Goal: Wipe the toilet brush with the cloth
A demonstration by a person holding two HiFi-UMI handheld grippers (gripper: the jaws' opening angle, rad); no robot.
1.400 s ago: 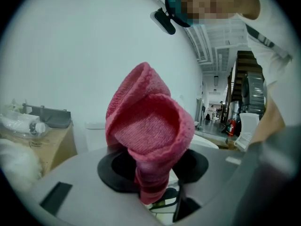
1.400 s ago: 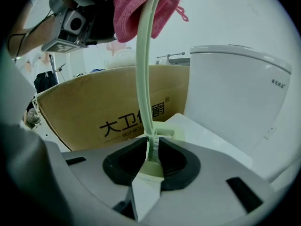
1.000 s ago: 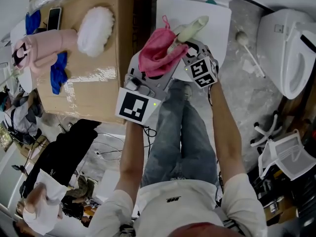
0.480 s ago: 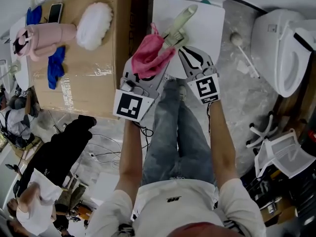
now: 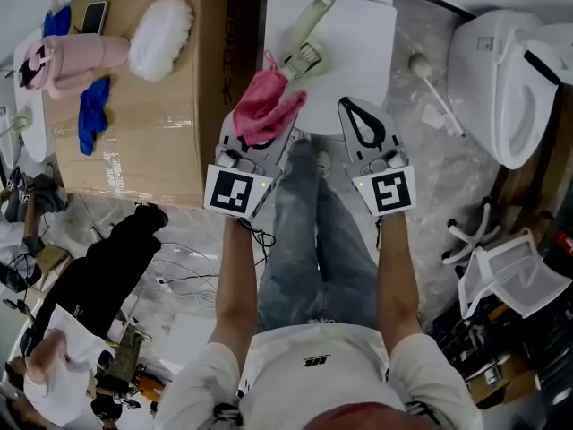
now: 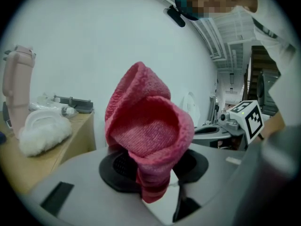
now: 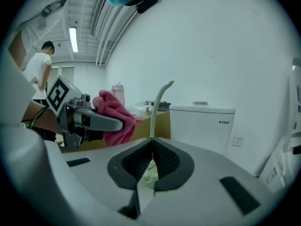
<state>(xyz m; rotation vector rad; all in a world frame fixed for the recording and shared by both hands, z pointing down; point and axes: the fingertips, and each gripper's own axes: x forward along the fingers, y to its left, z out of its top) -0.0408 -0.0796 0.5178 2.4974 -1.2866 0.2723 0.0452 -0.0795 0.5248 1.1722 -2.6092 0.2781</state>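
Note:
A pale green toilet brush (image 5: 308,41) lies on a white table (image 5: 363,52), its bristle head towards me. My left gripper (image 5: 267,125) is shut on a bunched pink cloth (image 5: 264,107), which stands up from its jaws just short of the brush head. The left gripper view is filled by that cloth (image 6: 148,135) in the left gripper (image 6: 151,175). My right gripper (image 5: 354,106) hovers at the table's near edge, shut and holding nothing. Beyond the right gripper (image 7: 152,142) in its own view, the brush (image 7: 157,105) lies ahead, apart from the jaws.
A cardboard box (image 5: 161,133) on the left carries a pink bottle (image 5: 67,56), a white fluffy pad (image 5: 159,38), a blue rag (image 5: 89,115) and a phone. A white toilet (image 5: 501,70) stands right, with another white brush (image 5: 434,92) on the floor. A person stands lower left.
The right gripper has let go of the brush, which now lies on the white table. Both grippers have drawn back towards me, the cloth still in the left one.

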